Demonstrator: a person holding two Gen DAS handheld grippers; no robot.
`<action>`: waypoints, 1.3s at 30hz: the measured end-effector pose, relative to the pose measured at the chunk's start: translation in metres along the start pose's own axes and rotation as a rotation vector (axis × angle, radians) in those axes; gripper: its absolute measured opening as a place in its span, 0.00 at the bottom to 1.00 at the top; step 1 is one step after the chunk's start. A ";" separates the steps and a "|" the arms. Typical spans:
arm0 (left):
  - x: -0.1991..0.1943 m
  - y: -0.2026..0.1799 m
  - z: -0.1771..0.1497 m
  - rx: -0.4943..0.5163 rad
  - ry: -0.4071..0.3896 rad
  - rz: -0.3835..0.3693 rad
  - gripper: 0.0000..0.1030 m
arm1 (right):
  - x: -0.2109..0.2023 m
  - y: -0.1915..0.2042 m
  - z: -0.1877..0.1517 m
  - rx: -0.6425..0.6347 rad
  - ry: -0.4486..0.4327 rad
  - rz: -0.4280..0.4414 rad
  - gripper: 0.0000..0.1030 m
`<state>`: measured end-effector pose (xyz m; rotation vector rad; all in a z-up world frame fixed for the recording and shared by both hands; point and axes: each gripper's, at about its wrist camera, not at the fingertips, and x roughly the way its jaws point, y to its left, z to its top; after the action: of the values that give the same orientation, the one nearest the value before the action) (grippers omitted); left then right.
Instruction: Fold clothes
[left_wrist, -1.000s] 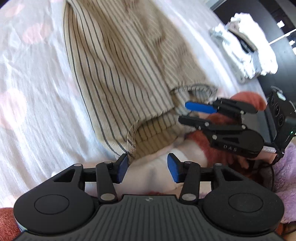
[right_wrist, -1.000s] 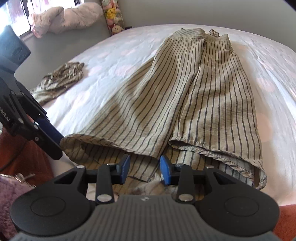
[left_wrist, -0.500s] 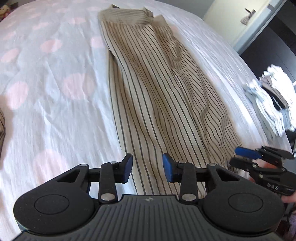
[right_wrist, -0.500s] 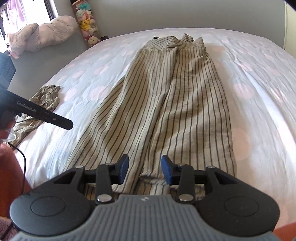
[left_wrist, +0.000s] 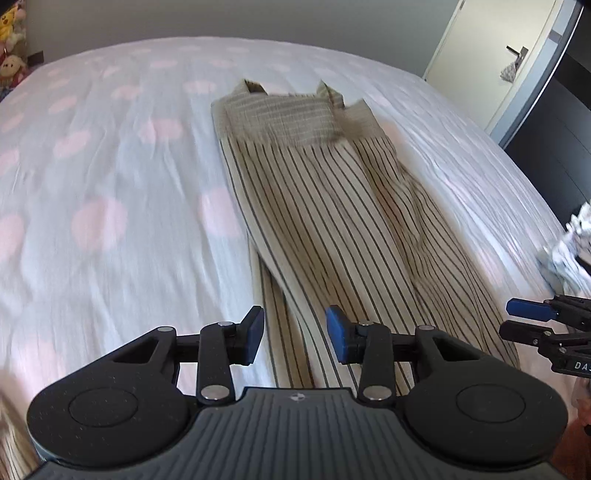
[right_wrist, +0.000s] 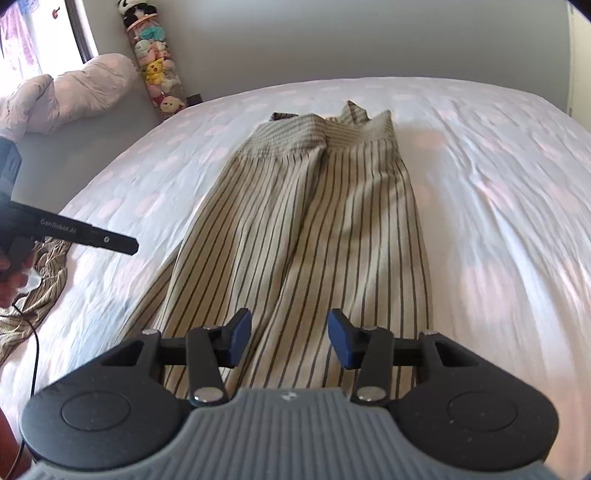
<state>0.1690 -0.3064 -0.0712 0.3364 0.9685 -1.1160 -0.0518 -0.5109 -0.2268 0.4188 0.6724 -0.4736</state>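
Observation:
Beige trousers with dark stripes lie flat and lengthwise on the bed, waistband at the far end, legs side by side; they also show in the right wrist view. My left gripper is open and empty, held above the left leg near the hems. My right gripper is open and empty, above the legs near the hems. It shows at the right edge of the left wrist view. The left gripper's body shows at the left of the right wrist view.
The bed has a white sheet with pink dots. A second striped garment lies crumpled at its left edge. A pile of white clothes sits at the right edge. A pillow, plush toys and a door stand beyond.
Both grippers have lifted from the trouser hems and pulled back and up. The views now take in the whole length of the trousers. Both stay open.

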 end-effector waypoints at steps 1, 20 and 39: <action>0.008 0.005 0.012 0.003 -0.012 -0.003 0.37 | 0.010 -0.004 0.011 0.001 -0.002 0.015 0.48; 0.146 0.114 0.145 -0.164 -0.060 -0.162 0.46 | 0.216 -0.057 0.190 0.037 -0.034 0.102 0.52; 0.132 0.127 0.172 -0.085 -0.160 -0.120 0.00 | 0.241 -0.034 0.231 0.127 -0.095 0.297 0.05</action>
<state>0.3758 -0.4449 -0.1064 0.1193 0.8997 -1.1880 0.2076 -0.7237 -0.2324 0.6024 0.4792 -0.2532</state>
